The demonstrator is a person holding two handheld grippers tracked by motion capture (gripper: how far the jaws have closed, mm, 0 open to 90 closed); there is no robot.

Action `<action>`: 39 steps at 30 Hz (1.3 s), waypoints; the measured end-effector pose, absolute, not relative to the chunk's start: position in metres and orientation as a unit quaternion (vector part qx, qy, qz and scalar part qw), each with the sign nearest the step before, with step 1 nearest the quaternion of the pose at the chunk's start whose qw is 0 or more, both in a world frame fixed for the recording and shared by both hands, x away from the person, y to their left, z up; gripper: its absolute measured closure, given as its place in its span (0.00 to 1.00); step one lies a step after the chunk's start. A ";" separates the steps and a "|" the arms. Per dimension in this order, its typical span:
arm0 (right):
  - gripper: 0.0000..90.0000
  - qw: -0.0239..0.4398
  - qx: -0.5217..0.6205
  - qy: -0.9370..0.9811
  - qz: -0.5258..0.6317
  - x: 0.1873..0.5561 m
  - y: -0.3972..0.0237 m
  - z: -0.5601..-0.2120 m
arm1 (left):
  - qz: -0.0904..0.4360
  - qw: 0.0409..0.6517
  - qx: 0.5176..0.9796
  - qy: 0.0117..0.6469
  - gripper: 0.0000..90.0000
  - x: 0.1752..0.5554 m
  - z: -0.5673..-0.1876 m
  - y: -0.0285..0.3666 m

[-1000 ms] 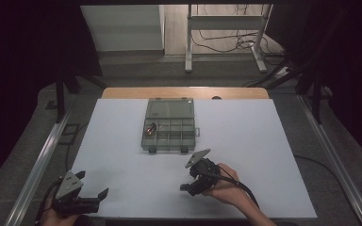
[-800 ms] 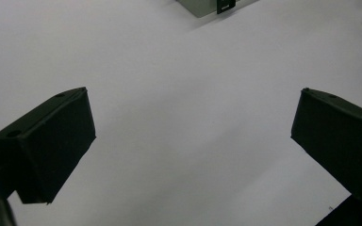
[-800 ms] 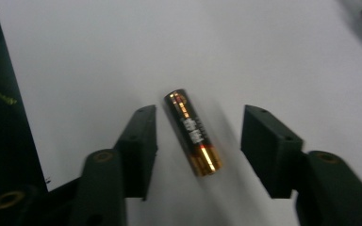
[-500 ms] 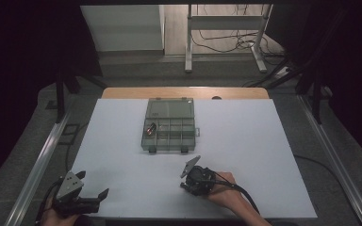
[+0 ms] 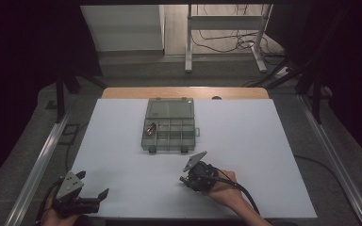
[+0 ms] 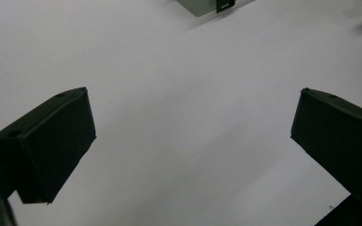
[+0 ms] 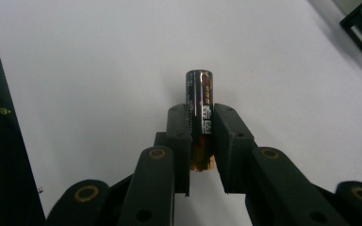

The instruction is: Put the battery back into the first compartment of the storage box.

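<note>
A black and gold cylindrical battery [image 7: 200, 117] is clamped between the two black jaws of the right gripper [image 7: 201, 122]; its upper end stands out beyond the jaw tips, and its gold lower end shows in the gap below them. In the high view, this right gripper [image 5: 188, 173] is held by the person's right hand [image 5: 224, 188] over the near middle of the white table top [image 5: 264, 155], just in front of a grey compartment box [image 5: 169, 125]. The jaws have just been closing, with the battery between them.

The box is seen lying flat at the middle of the table, and a small dark item [image 5: 152, 128] is seen in one of its left compartments. A corner of the box [image 6: 202, 5] is caught at the top edge of the left gripper view.

The left gripper [image 5: 96, 200] is held at the near left corner of the table, well apart from the box. Its jaws are spread wide, with bare table between them.
</note>
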State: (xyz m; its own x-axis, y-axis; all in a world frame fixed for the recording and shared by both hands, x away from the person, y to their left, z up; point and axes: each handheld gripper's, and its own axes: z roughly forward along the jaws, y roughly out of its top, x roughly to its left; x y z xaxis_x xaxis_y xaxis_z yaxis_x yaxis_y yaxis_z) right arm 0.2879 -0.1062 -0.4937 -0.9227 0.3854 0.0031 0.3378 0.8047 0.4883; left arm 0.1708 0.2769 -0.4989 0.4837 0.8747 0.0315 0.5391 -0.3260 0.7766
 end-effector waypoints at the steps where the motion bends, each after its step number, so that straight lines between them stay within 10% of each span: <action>1: 0.85 0.048 0.193 0.947 0.251 0.288 -0.107 -0.493 | 0.231 0.364 0.781 0.453 0.01 0.171 -0.499 0.277; 39: 0.85 0.058 0.235 0.912 0.330 0.322 -0.105 -0.469 | 0.229 0.367 0.781 0.451 0.02 0.171 -0.499 0.277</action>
State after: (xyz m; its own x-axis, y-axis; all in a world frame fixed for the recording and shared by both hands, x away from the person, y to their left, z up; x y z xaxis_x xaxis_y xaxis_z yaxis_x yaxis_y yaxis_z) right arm 0.3217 -0.1053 -0.4692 -0.8824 0.4680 0.0488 0.3909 0.6713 0.6297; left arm 0.1709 0.2773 -0.4990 0.4890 0.8719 0.0265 0.5361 -0.3244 0.7794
